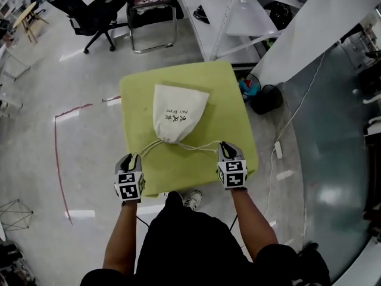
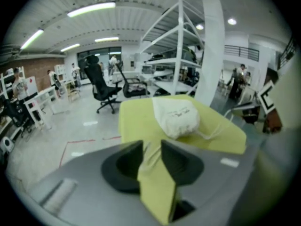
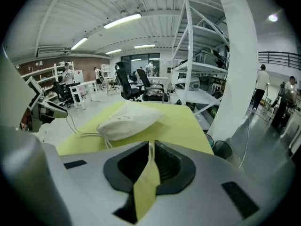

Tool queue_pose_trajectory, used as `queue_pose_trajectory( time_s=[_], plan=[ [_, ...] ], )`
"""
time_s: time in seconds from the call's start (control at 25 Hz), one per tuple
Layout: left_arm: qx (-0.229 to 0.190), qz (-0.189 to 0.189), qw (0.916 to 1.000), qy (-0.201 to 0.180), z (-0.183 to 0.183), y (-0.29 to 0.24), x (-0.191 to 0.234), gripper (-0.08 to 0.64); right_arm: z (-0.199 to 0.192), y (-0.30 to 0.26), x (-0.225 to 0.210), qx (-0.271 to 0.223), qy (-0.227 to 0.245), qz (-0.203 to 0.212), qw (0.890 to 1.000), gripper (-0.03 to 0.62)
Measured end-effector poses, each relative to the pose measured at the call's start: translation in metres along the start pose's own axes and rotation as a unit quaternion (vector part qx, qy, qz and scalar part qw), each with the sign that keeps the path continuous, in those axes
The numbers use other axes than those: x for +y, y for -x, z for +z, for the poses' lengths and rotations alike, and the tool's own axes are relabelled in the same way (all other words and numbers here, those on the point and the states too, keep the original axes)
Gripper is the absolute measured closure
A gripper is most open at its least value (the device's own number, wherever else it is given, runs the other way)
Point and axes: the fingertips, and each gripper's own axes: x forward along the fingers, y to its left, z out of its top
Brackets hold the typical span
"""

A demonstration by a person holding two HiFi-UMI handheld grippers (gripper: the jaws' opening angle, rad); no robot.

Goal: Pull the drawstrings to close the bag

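Observation:
A white drawstring bag [image 1: 175, 115] lies in the middle of the yellow-green table [image 1: 229, 88], its gathered mouth toward me. One cord [image 1: 149, 147] runs left to my left gripper [image 1: 136, 157], another cord [image 1: 202, 147] runs right to my right gripper [image 1: 225, 146]. In the left gripper view the bag [image 2: 178, 118] lies ahead and the left gripper [image 2: 151, 147] has its jaws apart, the cord lying loose in the gap. In the right gripper view the right gripper [image 3: 150, 147] is pinched on its cord, with the bag [image 3: 126, 121] ahead to the left.
Both grippers sit at the table's near edge. Black office chairs [image 1: 95, 11] stand on the floor beyond the table. White shelving [image 1: 238, 11] and a black bin [image 1: 266, 98] are at its far right. A red tape line [image 1: 58, 159] marks the floor on the left.

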Motion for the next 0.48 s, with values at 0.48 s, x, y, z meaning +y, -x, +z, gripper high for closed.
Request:
queue_pose_trajectory(
  time_s=[0.48],
  plan=[
    [-0.001,-0.007,0.9999,-0.007,-0.011,0.022,-0.007,0.302,-0.014,0.011,0.011,0.008,0.004,0.012,1.000,0.422]
  ],
)
